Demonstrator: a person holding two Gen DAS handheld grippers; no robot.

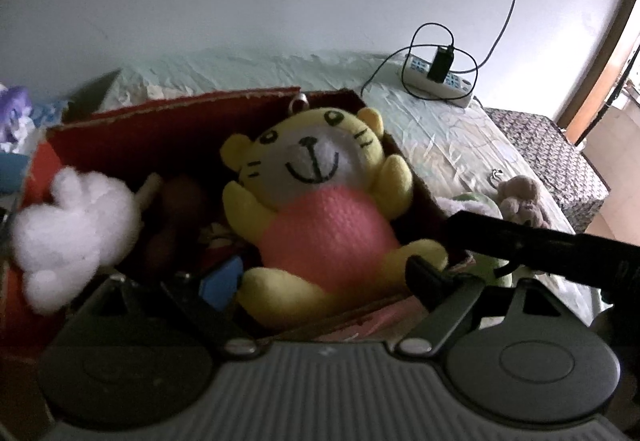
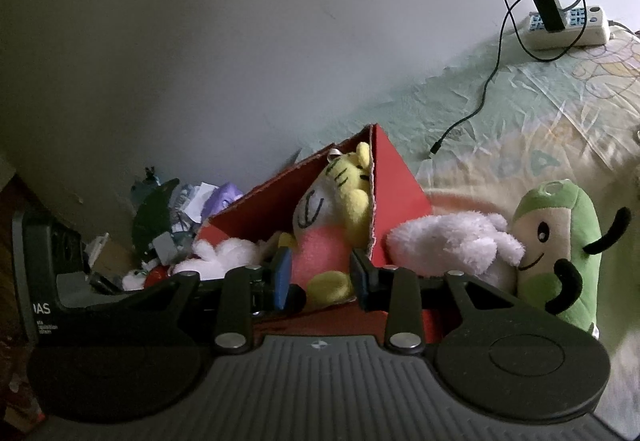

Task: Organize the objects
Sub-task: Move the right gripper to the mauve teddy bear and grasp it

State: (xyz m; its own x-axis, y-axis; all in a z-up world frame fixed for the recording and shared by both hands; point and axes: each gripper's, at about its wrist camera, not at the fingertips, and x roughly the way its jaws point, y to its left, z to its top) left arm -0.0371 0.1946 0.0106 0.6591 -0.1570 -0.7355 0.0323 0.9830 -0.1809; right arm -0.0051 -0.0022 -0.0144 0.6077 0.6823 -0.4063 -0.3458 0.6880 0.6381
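Left wrist view
Box: a red cardboard box (image 1: 168, 137) sits on the bed (image 1: 440, 129).
Tiger: a yellow plush tiger (image 1: 320, 209) with a pink belly lies face-up inside the box.
White plush: a fluffy toy (image 1: 72, 229) at the box's left wall.
Left gripper (image 1: 320, 281): fingers spread wide either side of the tiger's legs, gripping nothing.

Right wrist view
Right gripper (image 2: 320, 277): released, fingers apart at the tiger's (image 2: 332, 217) foot.
Beside the box (image 2: 400, 197): a white plush (image 2: 452, 241), then a green plush (image 2: 556, 253), touching each other.
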